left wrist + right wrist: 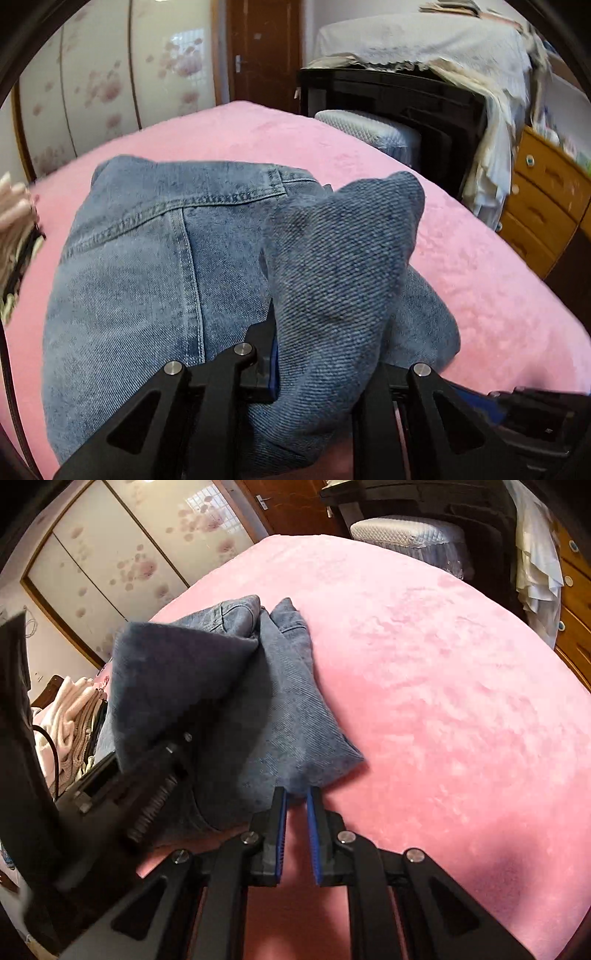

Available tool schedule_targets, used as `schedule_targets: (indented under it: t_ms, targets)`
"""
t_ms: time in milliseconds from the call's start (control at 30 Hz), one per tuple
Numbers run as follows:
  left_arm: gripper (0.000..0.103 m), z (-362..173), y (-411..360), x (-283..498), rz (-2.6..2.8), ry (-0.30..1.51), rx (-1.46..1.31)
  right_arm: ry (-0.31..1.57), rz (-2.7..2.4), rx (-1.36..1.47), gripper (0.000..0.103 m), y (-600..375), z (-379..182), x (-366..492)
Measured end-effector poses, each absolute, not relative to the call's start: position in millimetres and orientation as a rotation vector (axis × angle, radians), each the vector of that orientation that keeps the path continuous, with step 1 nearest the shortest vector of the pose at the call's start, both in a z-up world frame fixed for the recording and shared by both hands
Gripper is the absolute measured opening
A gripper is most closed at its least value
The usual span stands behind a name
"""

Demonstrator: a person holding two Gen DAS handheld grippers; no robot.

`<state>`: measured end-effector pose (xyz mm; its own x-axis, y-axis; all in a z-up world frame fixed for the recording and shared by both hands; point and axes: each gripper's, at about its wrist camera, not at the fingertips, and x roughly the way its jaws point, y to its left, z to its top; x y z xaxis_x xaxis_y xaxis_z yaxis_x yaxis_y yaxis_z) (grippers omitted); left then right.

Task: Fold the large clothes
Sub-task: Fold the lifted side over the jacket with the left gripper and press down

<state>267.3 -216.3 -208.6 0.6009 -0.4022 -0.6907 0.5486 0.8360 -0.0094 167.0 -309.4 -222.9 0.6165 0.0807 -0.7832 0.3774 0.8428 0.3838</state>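
Two grippers work over a pair of blue jeans (147, 277) lying on a bed covered with a pink blanket (480, 280). The jeans rest on the near left part of the bed, already doubled into a thick bundle, with a stitched back yoke and seam facing up.

The left gripper (317, 369) has its fingers clamped on a bunched end of denim, probably a leg end, which stands up in a rounded peak above the fingers. One finger is buried under the cloth. Judging by this, the raised end is being carried across the bundle to lay down another fold, and it is held high so it does not drag the layers beneath.

The right gripper (296, 825) sits at the near corner of the jeans (280, 709). Its blue-padded fingers (281, 823) stand narrowly apart, and only pink blanket shows in the gap. The tips just meet the denim edge without pinching it. It seems placed there to steady or catch that corner.

Behind the bed stand a floral wardrobe (110, 74), a wooden door (262, 48) and a wooden dresser (546, 199).
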Motion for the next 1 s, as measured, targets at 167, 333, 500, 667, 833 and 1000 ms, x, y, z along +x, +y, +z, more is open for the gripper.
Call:
schedule_targets:
  t_ms: [167,333,500,667,833,1000]
  targets:
    - [0.013,-202,-213,276,-0.567,0.794,0.163,0.903,-0.166,0.561,0.011,-310,-227,170]
    - [0.014,-201,-210,281,-0.552,0.814,0.169,0.901,-0.154,0.572,0.011,-312,-227,171]
    - [0.024,-192,-223,286,-0.548,0.838,0.206,0.893,-0.157,0.562,0.011,-315,-222,163]
    - [0.073,-166,-227,267,-0.627,0.829,0.216,0.875,-0.157,0.56,0.011,-317,-210,159]
    - [0.086,-138,-226,243,-0.629,0.769,0.271,0.851,-0.152,0.536,0.011,-315,-193,154]
    - [0.091,-115,-217,227,-0.61,0.744,0.294,0.842,-0.139,0.526,0.011,-309,-182,149]
